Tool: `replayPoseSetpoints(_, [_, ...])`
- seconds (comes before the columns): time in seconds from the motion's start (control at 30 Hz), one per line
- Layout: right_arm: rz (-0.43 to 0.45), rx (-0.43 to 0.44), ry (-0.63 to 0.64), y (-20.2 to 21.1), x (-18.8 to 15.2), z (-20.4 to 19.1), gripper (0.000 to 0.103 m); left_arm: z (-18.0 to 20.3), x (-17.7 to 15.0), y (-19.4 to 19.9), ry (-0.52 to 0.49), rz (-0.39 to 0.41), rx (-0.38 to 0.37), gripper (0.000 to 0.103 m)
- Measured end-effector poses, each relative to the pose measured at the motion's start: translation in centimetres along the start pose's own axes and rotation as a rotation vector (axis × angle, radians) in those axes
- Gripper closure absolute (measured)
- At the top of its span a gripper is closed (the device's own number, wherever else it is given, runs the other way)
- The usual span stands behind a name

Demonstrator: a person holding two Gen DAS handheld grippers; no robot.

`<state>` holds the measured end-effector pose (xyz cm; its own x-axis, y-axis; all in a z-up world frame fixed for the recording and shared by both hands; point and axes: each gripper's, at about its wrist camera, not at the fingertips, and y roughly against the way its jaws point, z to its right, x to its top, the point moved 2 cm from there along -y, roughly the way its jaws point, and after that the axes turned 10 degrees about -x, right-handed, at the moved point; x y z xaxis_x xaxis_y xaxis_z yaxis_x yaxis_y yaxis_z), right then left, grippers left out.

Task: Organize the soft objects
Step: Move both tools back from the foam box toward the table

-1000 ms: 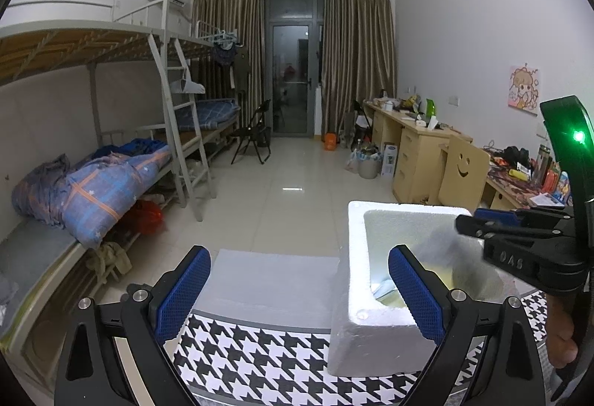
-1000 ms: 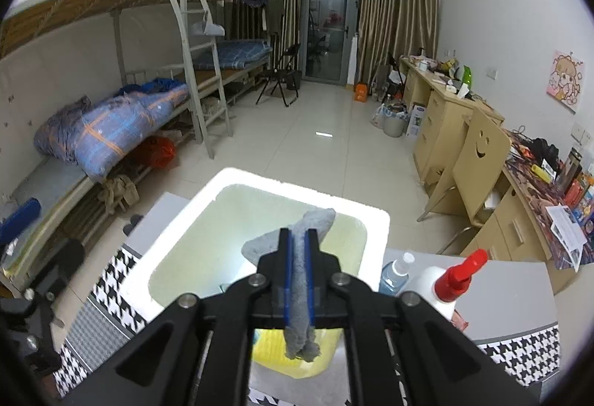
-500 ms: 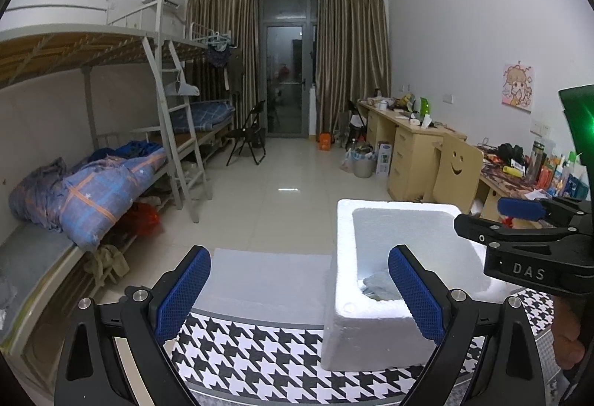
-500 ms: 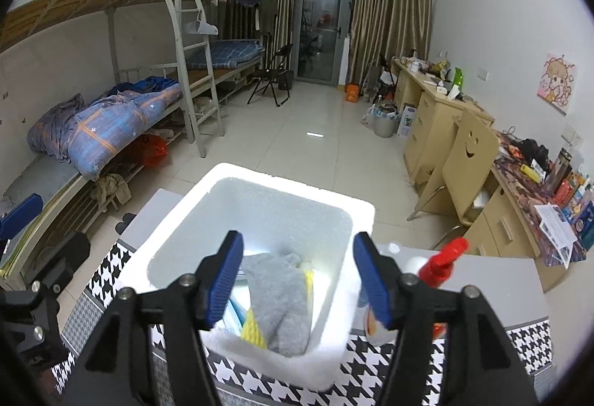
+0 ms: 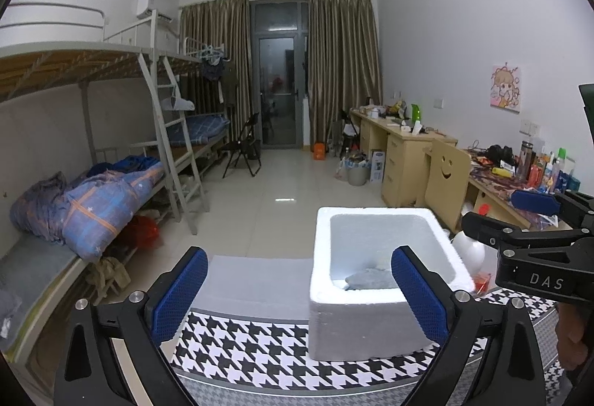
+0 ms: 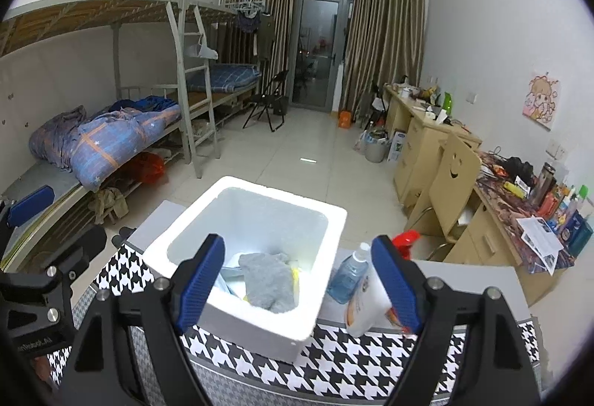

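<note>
Foam box [image 6: 256, 257]: white, open-topped, standing on the houndstooth cloth [image 6: 334, 365] at the table's near edge, serving as the bin for soft things. Grey cloth [image 6: 269, 281]: lying crumpled inside the box on top of a yellow item [image 6: 295, 272] and pale blue pieces, loose, touched by nothing. Right gripper [image 6: 297, 289]: above and just short of the box, blue pads well apart and widening, nothing between them; judged a release, the drop being done. Left gripper [image 5: 297, 294]: spread wide and empty, held off to the box's left, likely kept out of the way. Bottles: a clear blue-tinted one [image 6: 347, 276] and a white sprayer with red trigger [image 6: 371, 291], just right of the box, hard goods left outside it.
</note>
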<state>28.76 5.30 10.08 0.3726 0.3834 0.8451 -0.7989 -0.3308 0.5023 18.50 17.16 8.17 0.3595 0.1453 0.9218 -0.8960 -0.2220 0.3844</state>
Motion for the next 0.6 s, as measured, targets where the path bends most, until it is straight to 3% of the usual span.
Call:
replayPoseSetpoints(0.37, [0.027, -0.019, -0.038, 3.6, -1.2, 2.1, 0.016, 2.6, 0.2, 3.2, -0.031, 0.042, -0.009, 0.001])
replayPoseSetpoints(0.6, [0.059, -0.043, -0.048, 6.3, -2.8, 3.2, 0.011, 4.0, -0.5, 4.8, -0.027, 0.041, -0.054, 0.001])
